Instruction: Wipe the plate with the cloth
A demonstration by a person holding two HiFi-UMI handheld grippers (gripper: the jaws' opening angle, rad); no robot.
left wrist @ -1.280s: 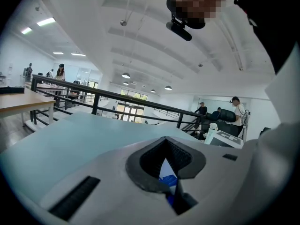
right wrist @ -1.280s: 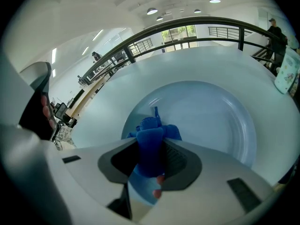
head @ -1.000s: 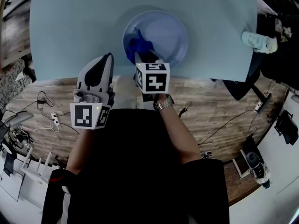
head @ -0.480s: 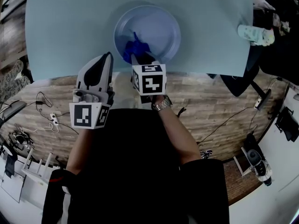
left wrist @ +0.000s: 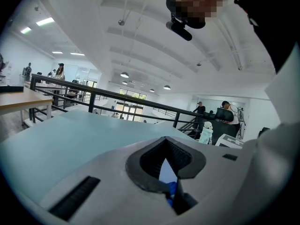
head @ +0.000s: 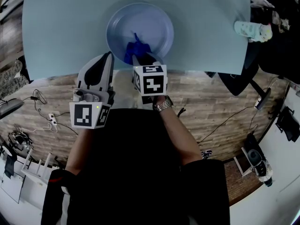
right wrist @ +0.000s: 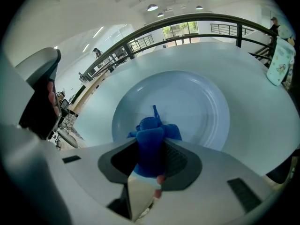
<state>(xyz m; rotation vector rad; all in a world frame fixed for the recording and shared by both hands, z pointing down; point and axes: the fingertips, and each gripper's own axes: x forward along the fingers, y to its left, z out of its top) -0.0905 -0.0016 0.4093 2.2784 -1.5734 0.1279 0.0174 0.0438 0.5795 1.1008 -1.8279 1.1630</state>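
Right tool (right wrist: 151, 165): clamped on a bunched blue cloth (right wrist: 151, 137), which sticks out ahead of the jaws and rests on the plate.
Left tool (left wrist: 167, 175): jaws pressed together on nothing. Its tip is over the near edge of the worktop (head: 61, 27), just left of the right tool and apart from the plate.
Plate (head: 154, 20): round and pale blue, on the light blue worktop close to its near edge, with the cloth on its near-left part.
Head view alone: both tools side by side, a wristwatch (head: 164, 105) behind the right tool, and a wooden floor (head: 220, 107) strung with cables.
Right gripper view alone: the cloth's fold caught between the dark pads (right wrist: 180, 161), and a black railing (right wrist: 187, 21) past the worktop.
Left gripper view alone: a sliver of cloth below its jaws, and people standing far off by the railing.
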